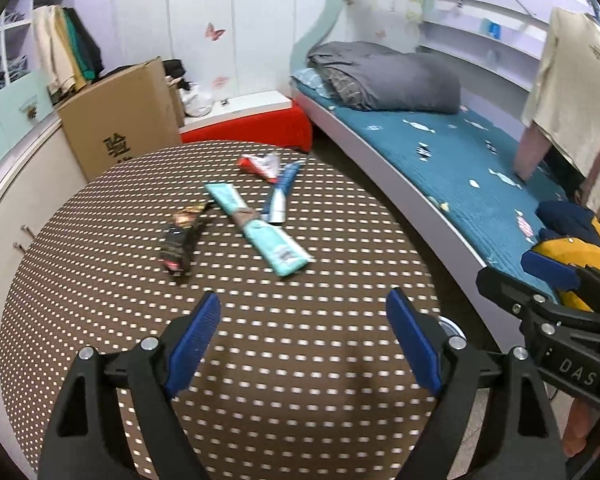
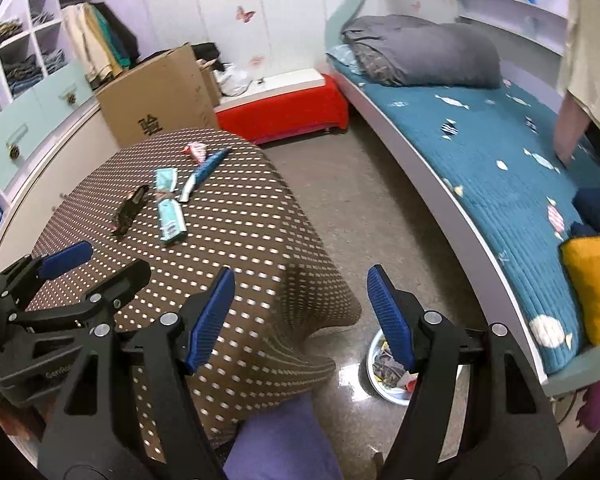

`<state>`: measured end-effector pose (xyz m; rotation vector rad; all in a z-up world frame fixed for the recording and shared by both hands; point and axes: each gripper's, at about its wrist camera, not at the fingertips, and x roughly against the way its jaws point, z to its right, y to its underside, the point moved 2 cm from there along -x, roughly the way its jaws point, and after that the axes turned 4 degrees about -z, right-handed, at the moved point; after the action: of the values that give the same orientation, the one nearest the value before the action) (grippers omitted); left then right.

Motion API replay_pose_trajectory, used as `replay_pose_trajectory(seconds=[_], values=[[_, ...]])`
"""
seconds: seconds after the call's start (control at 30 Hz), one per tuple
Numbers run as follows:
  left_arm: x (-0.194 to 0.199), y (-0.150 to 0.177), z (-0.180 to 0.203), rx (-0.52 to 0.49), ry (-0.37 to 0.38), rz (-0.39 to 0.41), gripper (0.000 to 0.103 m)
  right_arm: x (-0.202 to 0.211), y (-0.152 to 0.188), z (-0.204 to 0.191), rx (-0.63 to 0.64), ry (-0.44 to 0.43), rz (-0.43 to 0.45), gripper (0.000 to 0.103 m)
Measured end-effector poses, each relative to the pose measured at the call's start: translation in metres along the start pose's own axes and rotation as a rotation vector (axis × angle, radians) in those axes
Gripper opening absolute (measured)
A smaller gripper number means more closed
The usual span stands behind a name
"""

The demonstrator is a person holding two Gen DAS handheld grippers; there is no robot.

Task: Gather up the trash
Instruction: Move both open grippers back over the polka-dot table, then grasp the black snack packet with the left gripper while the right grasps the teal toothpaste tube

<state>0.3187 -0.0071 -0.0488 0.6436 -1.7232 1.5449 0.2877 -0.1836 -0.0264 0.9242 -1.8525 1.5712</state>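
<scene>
The desk (image 1: 260, 360) carries four wrappers near its far edge; a bin (image 2: 384, 376) sits on the floor off its right side. Take the teal wrapper (image 1: 260, 228) first, being biggest. Left gripper (image 1: 304, 344) and right gripper (image 2: 300, 316): jaws wide, empty. Approach low, pinch across the wrapper's width.

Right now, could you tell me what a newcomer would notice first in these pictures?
A brown dotted table holds four scattered wrappers, the long teal wrapper in the middle. To its right runs a bed with a blue quilt. On the floor between them sits a white bin of trash, below the open right hand-held gripper.
</scene>
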Motion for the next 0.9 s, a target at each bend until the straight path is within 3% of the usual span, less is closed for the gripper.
replay_pose_trajectory(seconds=[0.4, 0.57, 0.8, 0.87, 0.9], values=[[-0.031, -0.019, -0.076, 0.098, -0.054, -0.049, 0.085, -0.044, -0.030, -0.049, 0.104, -0.059, -0.045, 0.068], [-0.055, -0.030, -0.104, 0.124, -0.010, -0.093, 0.085, -0.067, -0.038, -0.066, 0.138, -0.083, -0.071, 0.068], [-0.086, -0.040, -0.127, 0.127, -0.018, -0.103, 0.085, -0.092, -0.044, -0.089, 0.207, -0.124, -0.097, 0.068], [-0.089, -0.038, -0.132, 0.137, -0.008, -0.090, 0.076, -0.098, -0.044, -0.097, 0.239, -0.120, -0.093, 0.068], [-0.090, -0.035, -0.135, 0.135, -0.006, -0.102, 0.062, -0.100, -0.044, -0.101, 0.252, -0.118, -0.093, 0.068]])
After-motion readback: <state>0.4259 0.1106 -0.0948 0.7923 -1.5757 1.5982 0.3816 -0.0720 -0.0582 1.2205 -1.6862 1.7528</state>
